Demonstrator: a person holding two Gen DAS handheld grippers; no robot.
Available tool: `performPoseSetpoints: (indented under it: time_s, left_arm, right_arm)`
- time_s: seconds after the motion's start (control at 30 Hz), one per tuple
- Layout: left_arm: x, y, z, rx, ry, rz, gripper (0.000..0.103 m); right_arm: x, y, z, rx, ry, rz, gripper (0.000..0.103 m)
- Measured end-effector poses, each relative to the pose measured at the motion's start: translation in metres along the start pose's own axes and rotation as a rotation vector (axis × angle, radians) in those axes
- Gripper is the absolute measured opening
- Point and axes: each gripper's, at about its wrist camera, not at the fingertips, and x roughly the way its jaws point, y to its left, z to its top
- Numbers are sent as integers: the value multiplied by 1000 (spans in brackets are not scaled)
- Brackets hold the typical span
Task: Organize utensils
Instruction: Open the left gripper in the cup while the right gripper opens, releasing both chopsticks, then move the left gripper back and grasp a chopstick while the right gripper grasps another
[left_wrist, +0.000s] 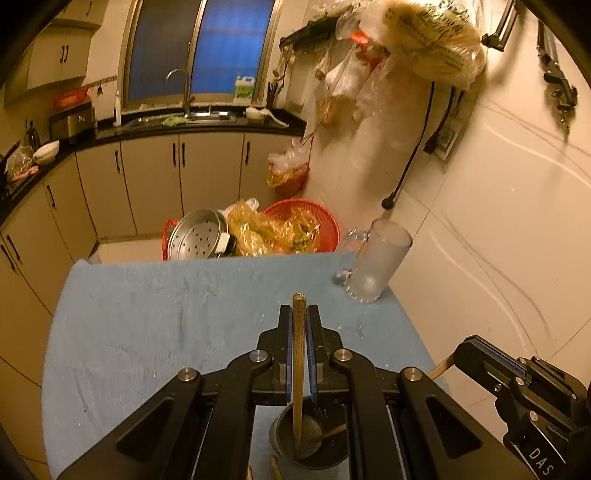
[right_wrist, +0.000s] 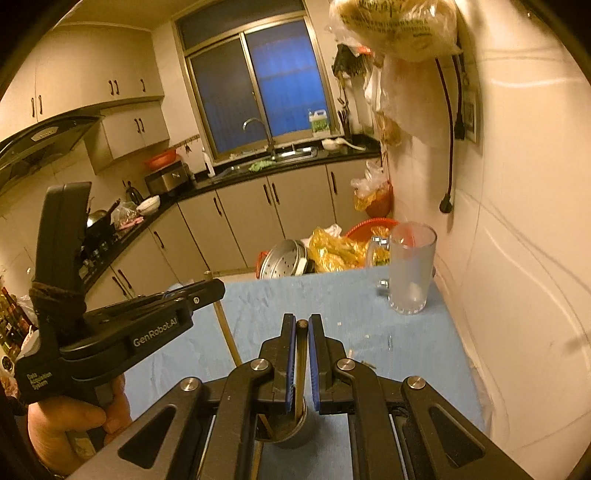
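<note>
My left gripper (left_wrist: 298, 310) is shut on a wooden chopstick (left_wrist: 297, 350) that stands nearly upright. Its lower end reaches into a dark cup (left_wrist: 314, 454), where a wooden spoon (left_wrist: 328, 434) lies. My right gripper (right_wrist: 302, 319) is shut on a second chopstick (right_wrist: 301, 354), whose lower end also dips into the dark cup (right_wrist: 295, 437). In the left wrist view the right gripper (left_wrist: 461, 350) shows at the right edge with a stick end (left_wrist: 441, 369) poking out. The right wrist view has the left gripper (right_wrist: 218, 288) at the left, held by a hand (right_wrist: 66, 421), its chopstick (right_wrist: 225, 325) slanting down.
A blue cloth (left_wrist: 166, 332) covers the table. A frosted glass mug (left_wrist: 376, 262) stands at its far right corner near the tiled wall. Beyond the far edge sit a red basket (left_wrist: 317, 221) with yellow bags and a steel steamer pan (left_wrist: 197, 238). More sticks (left_wrist: 275, 467) lie by the cup.
</note>
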Motion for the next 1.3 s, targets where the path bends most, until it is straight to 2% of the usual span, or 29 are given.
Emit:
performPoseSetpoints:
  time_s: [0.17, 0.23, 0.33, 0.37, 0.4, 0.43, 0.47, 0.5, 0.67, 0.83, 0.87, 1.07, 1.13, 1.3]
  left_arm:
    - [3, 4, -5, -2, 18, 2, 7]
    - [2, 5, -6, -1, 20, -1, 7]
    - [-2, 7, -5, -2, 17, -4, 12]
    - [-4, 8, -6, -2, 16, -4, 22]
    - [-6, 9, -6, -1, 16, -4, 30]
    - [-10, 10, -6, -3, 12, -4, 48]
    - [-15, 12, -6, -7, -1, -2, 58]
    - [-22, 15, -7, -10, -20, 3, 59]
    - [-50, 36, -14, -23, -28, 2, 65]
    - [-70, 80, -41, -87, 9, 74, 77]
    - [-72, 91, -50, -110, 30, 98, 79]
    - [-71, 134, -103, -212, 149, 164, 80]
    - [-70, 140, -118, -226, 180, 173, 80]
    - [-64, 141, -150, -232, 250, 179, 80]
  right_arm:
    - [4, -2, -6, 2, 6, -12, 8]
    - [5, -1, -6, 4, 10, -12, 11]
    - [2, 0, -6, 9, 3, -17, 12]
    - [1, 1, -6, 9, 0, -23, 13]
    - [-1, 2, -6, 7, -4, -26, 18]
    - [-4, 3, -6, 4, -10, -31, 23]
    - [-7, 5, -6, -1, -16, -36, 26]
    - [-9, 5, -5, -7, -22, -40, 31]
    - [-28, 11, -9, -22, -31, -34, 33]
    - [-40, 14, -32, -19, 10, -20, 34]
    - [-40, 14, -39, -16, 25, -18, 34]
    - [-21, 20, -88, -8, 169, 4, 38]
    - [-13, 24, -106, -12, 215, 16, 43]
    - [8, 33, -140, -25, 322, 58, 44]
